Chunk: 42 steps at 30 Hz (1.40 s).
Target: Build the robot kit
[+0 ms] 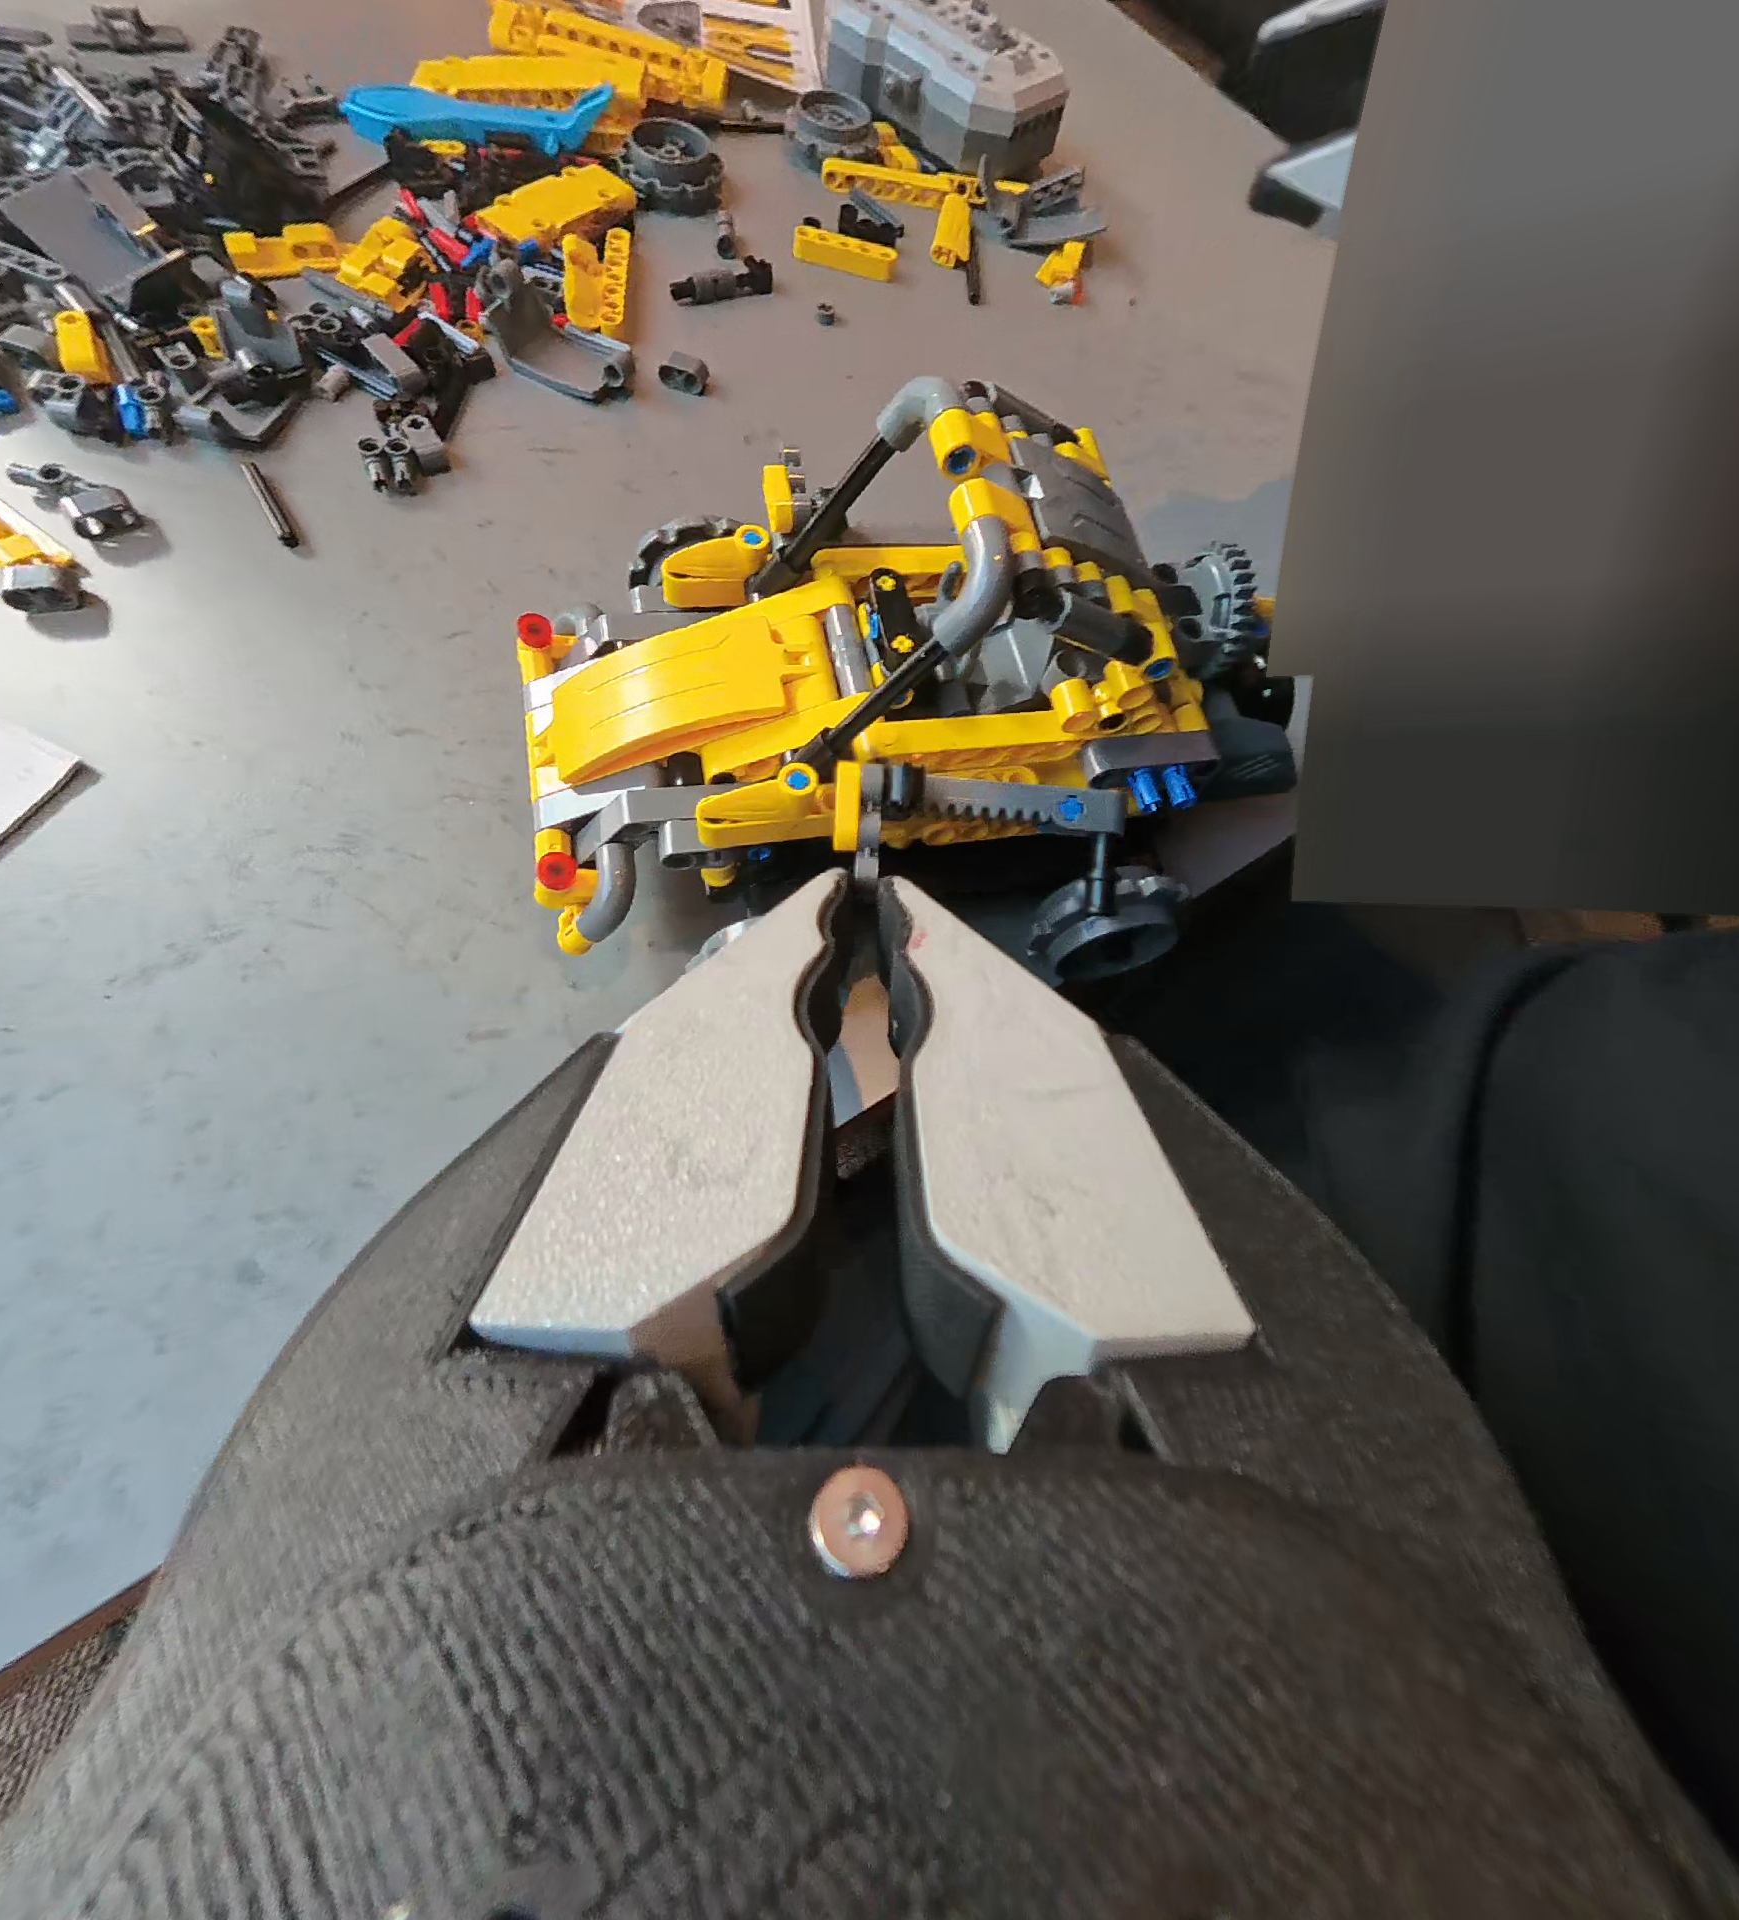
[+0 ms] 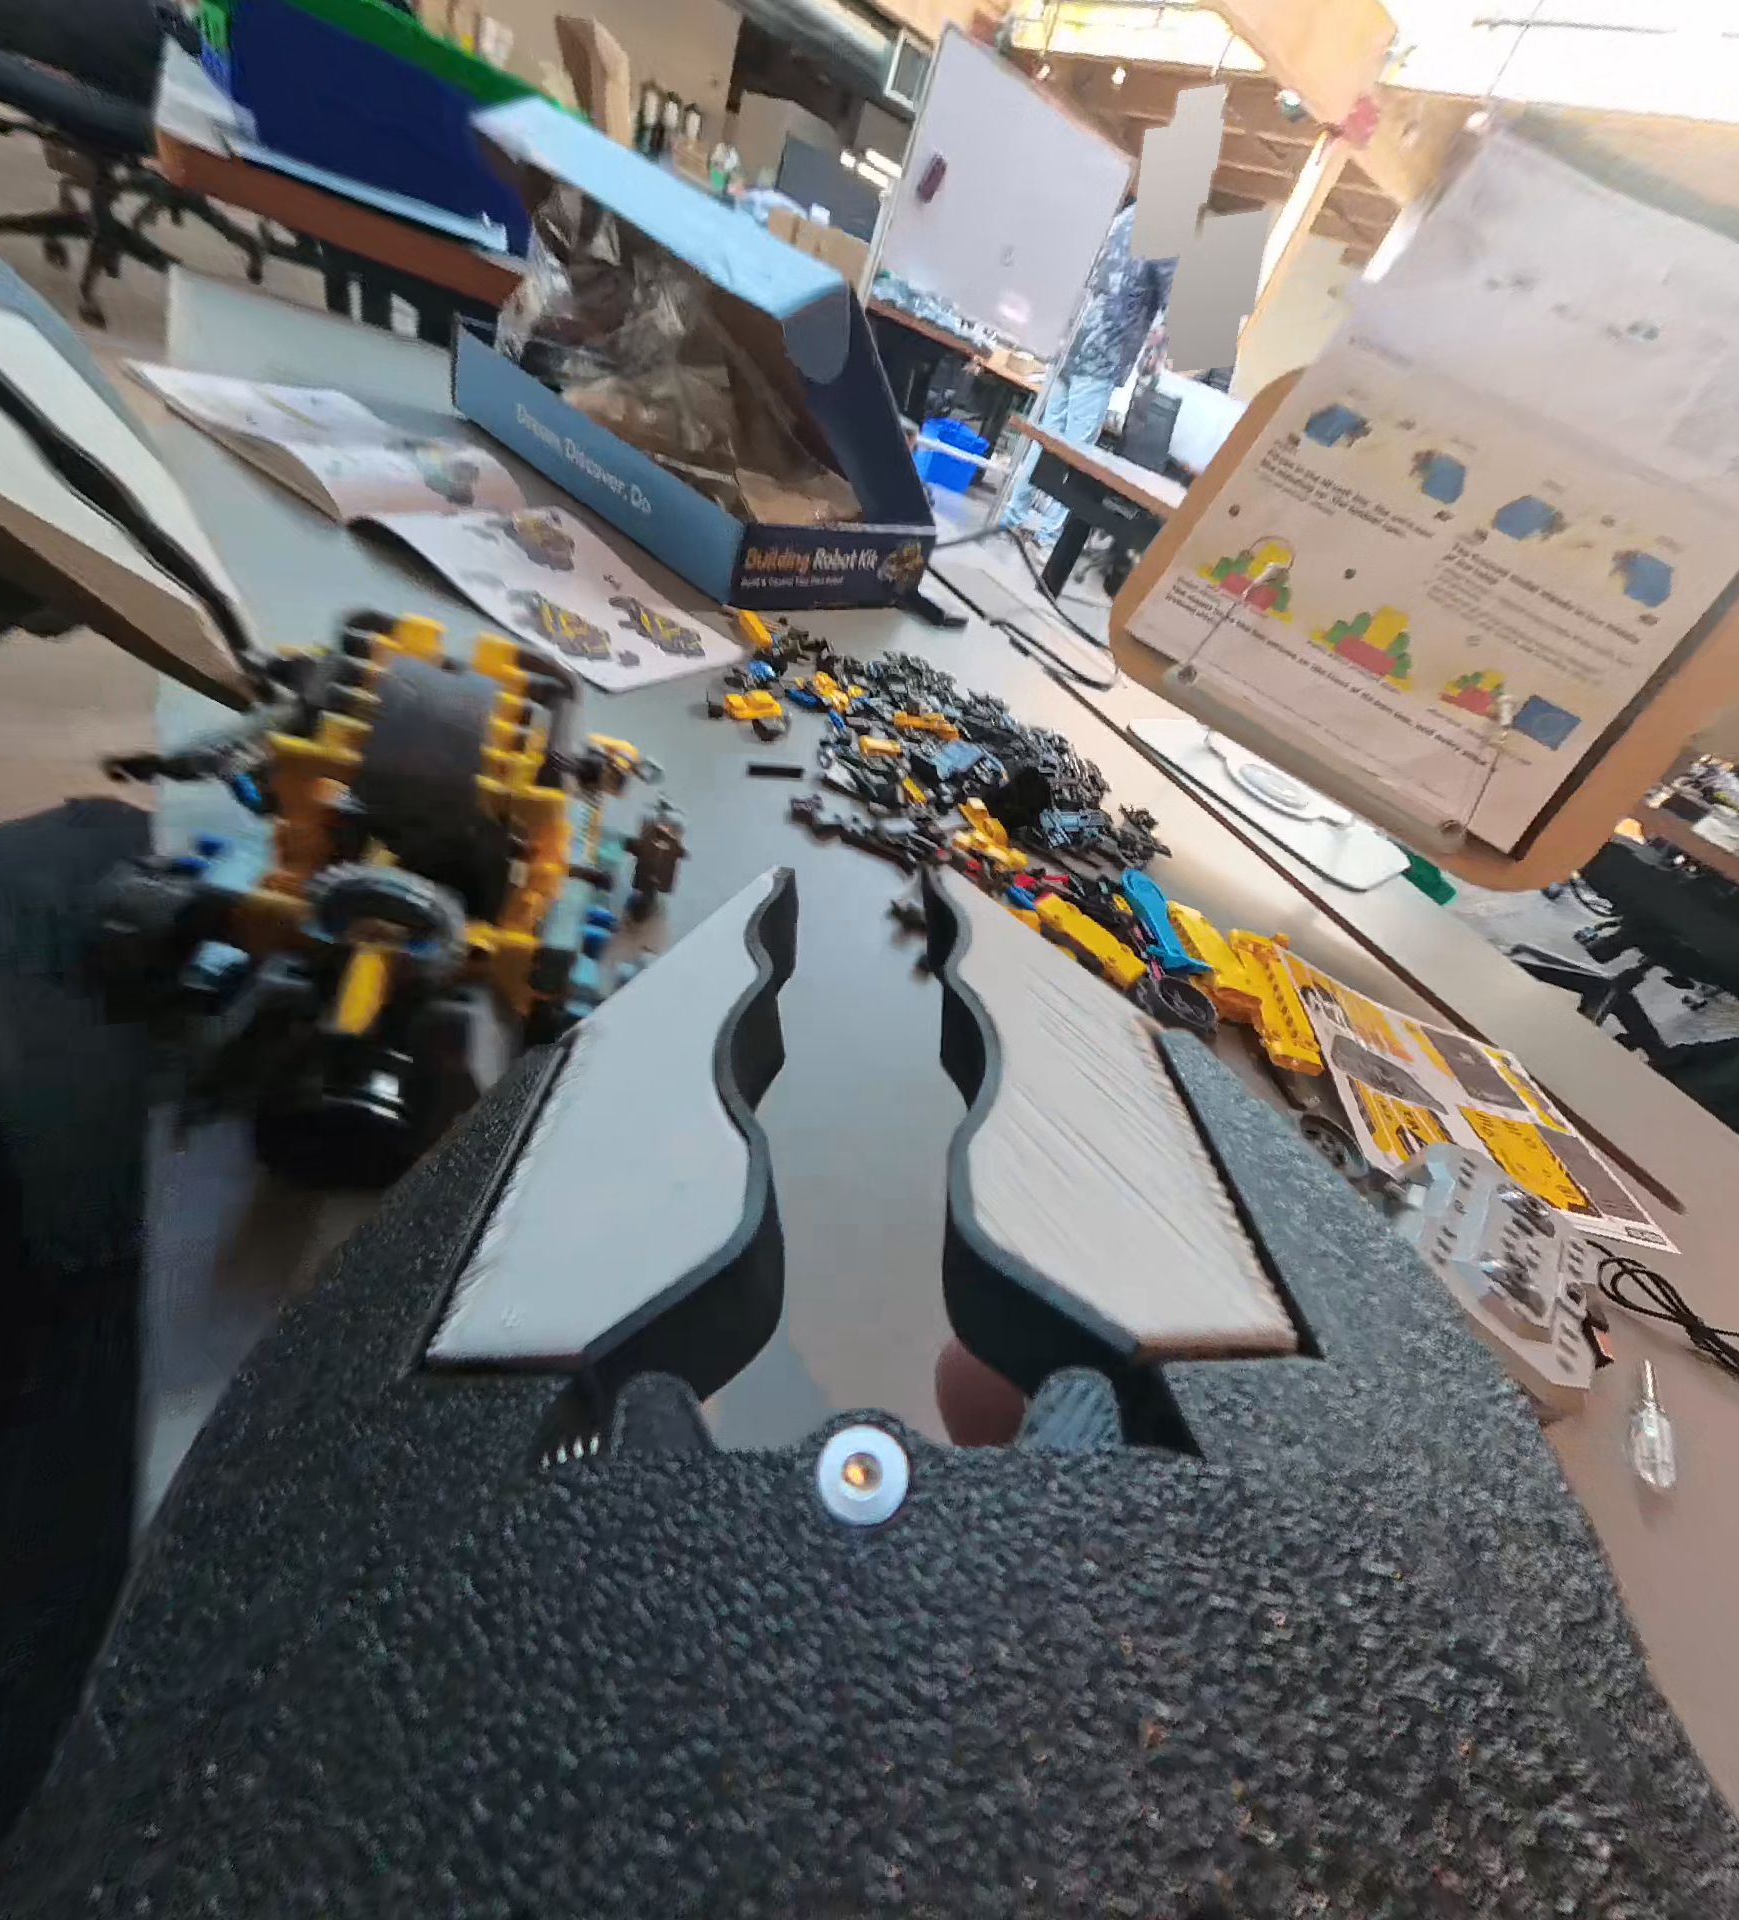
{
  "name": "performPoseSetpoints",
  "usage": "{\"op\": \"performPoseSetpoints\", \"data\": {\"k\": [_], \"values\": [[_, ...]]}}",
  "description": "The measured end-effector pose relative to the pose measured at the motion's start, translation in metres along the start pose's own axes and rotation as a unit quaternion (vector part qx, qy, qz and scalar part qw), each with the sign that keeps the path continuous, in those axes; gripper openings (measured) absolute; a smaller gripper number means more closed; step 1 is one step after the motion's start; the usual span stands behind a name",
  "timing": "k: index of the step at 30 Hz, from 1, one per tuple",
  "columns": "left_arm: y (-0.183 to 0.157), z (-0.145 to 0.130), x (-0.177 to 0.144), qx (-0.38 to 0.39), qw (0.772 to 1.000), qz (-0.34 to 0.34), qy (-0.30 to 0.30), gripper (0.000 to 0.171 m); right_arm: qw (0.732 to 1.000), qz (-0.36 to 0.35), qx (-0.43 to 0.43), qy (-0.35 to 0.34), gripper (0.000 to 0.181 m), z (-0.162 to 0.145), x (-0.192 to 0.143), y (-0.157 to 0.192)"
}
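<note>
The left gripper [image 1: 865,883], at the table's near edge, pinches a thin dark pin [image 1: 867,831] on the near side of the yellow car [image 1: 844,686]; its fingers are almost together. A steady, straight grip would suit so thin a piece, since a sideways twist could tip the car. The right gripper [image 2: 860,894] hangs spread and empty beside the car. Loose bricks [image 1: 345,260] litter the far left of the table [image 1: 273,1039].

The left gripper [image 1: 863,883] pinches a thin dark pin [image 1: 867,831] on the near side of the yellow toy car [image 1: 844,686]. The right gripper [image 2: 857,899] gapes empty, the car just left of its jaws.
</note>
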<state>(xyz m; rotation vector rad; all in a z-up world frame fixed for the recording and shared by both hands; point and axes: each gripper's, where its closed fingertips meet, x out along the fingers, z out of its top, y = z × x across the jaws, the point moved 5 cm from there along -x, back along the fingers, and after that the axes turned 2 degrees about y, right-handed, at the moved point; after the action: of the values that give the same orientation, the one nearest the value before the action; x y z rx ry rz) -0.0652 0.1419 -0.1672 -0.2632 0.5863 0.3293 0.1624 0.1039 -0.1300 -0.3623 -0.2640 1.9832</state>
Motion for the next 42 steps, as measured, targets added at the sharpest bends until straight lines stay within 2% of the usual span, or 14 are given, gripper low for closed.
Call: {"op": "performPoseSetpoints", "data": {"k": [2, 6, 9, 15, 17, 21, 26, 30, 33, 36, 40, 42], "values": [[-0.002, -0.002, 0.001, 0.001, 1.000, -0.009, 0.000, 0.001, 1.000, 0.008, 0.002, -0.005, 0.023, 0.017, -0.007, 0.035], [-0.001, -0.006, 0.000, -0.003, 1.000, -0.017, -0.015, 0.001, 1.000, 0.011, 0.007, 0.028, 0.014, 0.040, -0.008, 0.099], [0.002, -0.004, -0.001, -0.010, 0.999, -0.020, -0.034, 0.001, 0.997, 0.025, 0.032, 0.067, 0.012, 0.042, 0.000, 0.129], [-0.002, -0.006, 0.004, -0.015, 0.998, -0.036, -0.045, 0.001, 0.992, 0.042, 0.010, 0.118, 0.027, 0.030, 0.021, 0.167], [-0.002, -0.008, 0.004, -0.017, 0.998, -0.036, -0.043, 0.001, 0.992, 0.023, -0.014, 0.126, 0.025, 0.028, 0.028, 0.171], [0.000, -0.007, 0.004, -0.026, 0.998, -0.039, -0.046, 0.001, 0.987, -0.012, -0.076, 0.142, 0.010, 0.021, 0.037, 0.171], [-0.002, -0.003, 0.000, 0.003, 0.997, -0.039, -0.064, 0.001, 0.992, -0.010, -0.062, 0.107, 0.007, 0.026, 0.035, 0.164], [-0.007, -0.004, -0.005, 0.053, 0.995, -0.035, -0.074, 0.001, 0.997, 0.076, 0.005, 0.026, 0.007, 0.037, 0.027, 0.171], [-0.004, -0.009, -0.010, 0.082, 0.993, -0.028, -0.078, 0.001, 0.980, 0.174, 0.093, 0.011, 0.008, 0.037, 0.020, 0.175], [-0.003, -0.008, -0.010, 0.077, 0.992, -0.046, -0.091, 0.001, 0.970, 0.196, 0.143, 0.022, 0.011, 0.029, 0.018, 0.165], [0.008, -0.008, -0.006, 0.068, 0.991, -0.073, -0.094, 0.002, 0.969, 0.190, 0.150, 0.051, 0.017, 0.024, 0.019, 0.152], [0.009, -0.009, -0.006, 0.058, 0.988, -0.107, -0.100, 0.002, 0.967, 0.184, 0.165, 0.058, 0.017, 0.024, 0.019, 0.147]]}}
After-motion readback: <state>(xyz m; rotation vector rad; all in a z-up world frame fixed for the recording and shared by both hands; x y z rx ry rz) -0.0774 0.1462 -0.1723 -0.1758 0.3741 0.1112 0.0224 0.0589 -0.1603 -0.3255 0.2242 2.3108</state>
